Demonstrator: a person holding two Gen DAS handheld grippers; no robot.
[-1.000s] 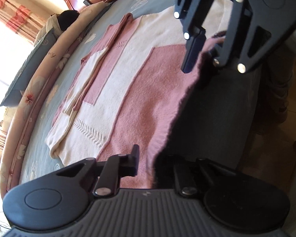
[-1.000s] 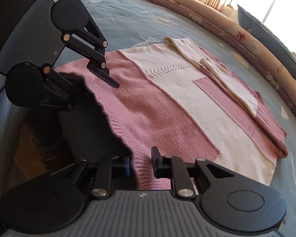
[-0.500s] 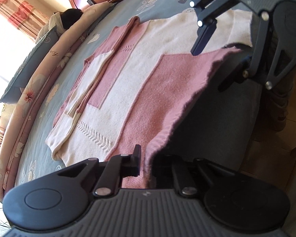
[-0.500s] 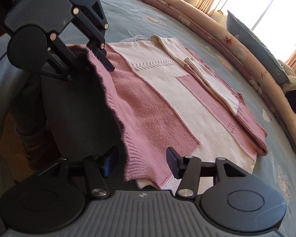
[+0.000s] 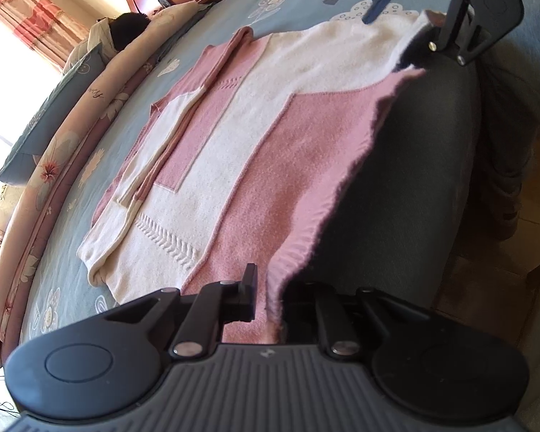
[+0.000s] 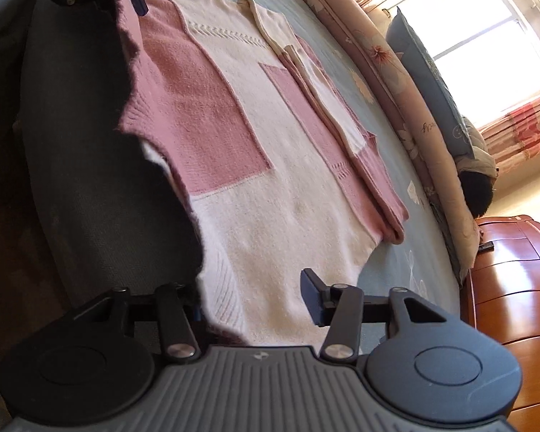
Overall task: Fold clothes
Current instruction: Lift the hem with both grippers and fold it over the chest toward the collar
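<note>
Closest in, the left gripper is clenched on the pink ribbed hem of the sweater, with the cloth pinched in a narrow gap between its fingers. The right gripper stands with its jaws spread wide. The cream edge runs loosely between them and nothing clamps it.

The sweater is a pink-and-cream patchwork knit, spread flat on the blue flowered bed. Its near edge is raised off the side of the mattress and dips in a wavy line between the two tools. That sag suggests it's soft and limp, with no stiffness to carry a fold by itself. It's probably light, and fuzzy enough not to slip from the pads. A stretchy knit will likely drag and skew if pulled from one point, so the firmer ribbed hem and the corners look like the best places to hold, one tool at each end of an edge.

Further across, one sleeve lies folded lengthwise along the body's far side.

Beyond that, a floral bolster edges the bed. There's a cursive word where it meets the blue pillow, too small to read. No label shows on the sweater. Farthest off is a wooden dresser.
</note>
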